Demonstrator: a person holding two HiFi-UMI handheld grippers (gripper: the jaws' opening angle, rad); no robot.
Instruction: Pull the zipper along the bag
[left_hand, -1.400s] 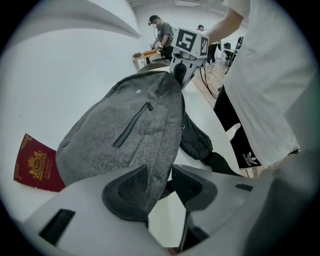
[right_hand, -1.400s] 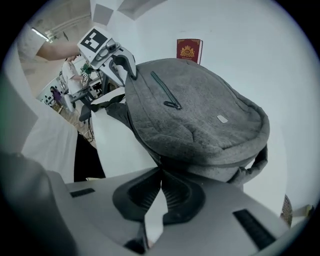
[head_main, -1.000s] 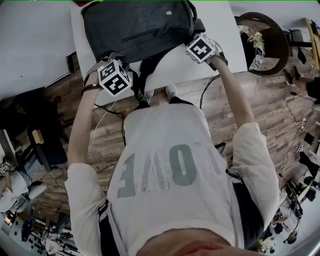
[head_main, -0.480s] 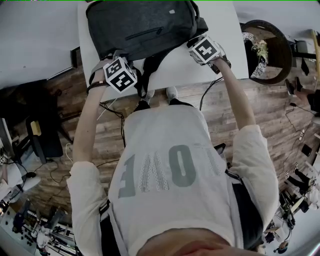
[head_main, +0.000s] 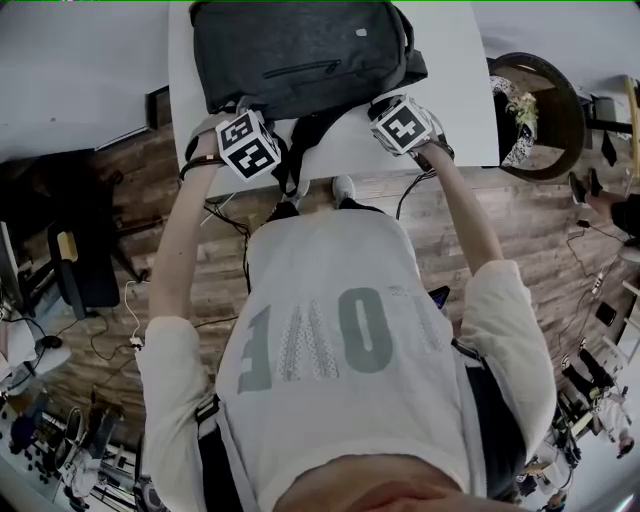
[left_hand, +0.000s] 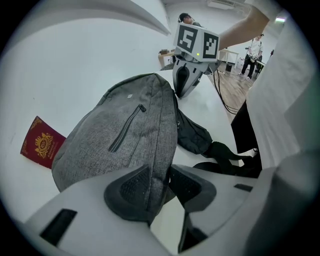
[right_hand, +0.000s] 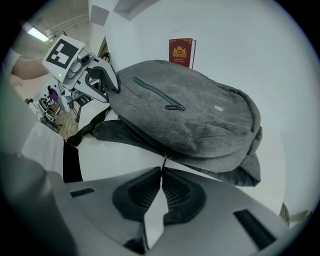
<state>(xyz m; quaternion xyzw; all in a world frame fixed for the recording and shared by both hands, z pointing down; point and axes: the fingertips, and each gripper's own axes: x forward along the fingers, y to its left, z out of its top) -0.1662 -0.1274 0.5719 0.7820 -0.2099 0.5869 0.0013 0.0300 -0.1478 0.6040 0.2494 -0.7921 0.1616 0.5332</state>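
Shows a grey bag (head_main: 300, 55) lying flat on the white counter (head_main: 455, 60), front pocket facing up. Has the left gripper (left_hand: 160, 182) clamped on a fold of cloth at the bag's near edge, a pad pressing on each side of the fabric. Has the right gripper (right_hand: 161, 175) pinched together on the thin zipper pull (right_hand: 164, 161) farther along that same near edge, where the zipper track runs round the bag's side. Points the 2 grippers steeply down at the bag, 1 toward each end of its near edge. Shows a black strap (left_hand: 220, 155) trailing off the bag's near edge toward the person. Shows a dark red booklet (right_hand: 181, 52) with a gold crest lying flat just beside the bag's far edge; cannot tell whether it touches the bag.
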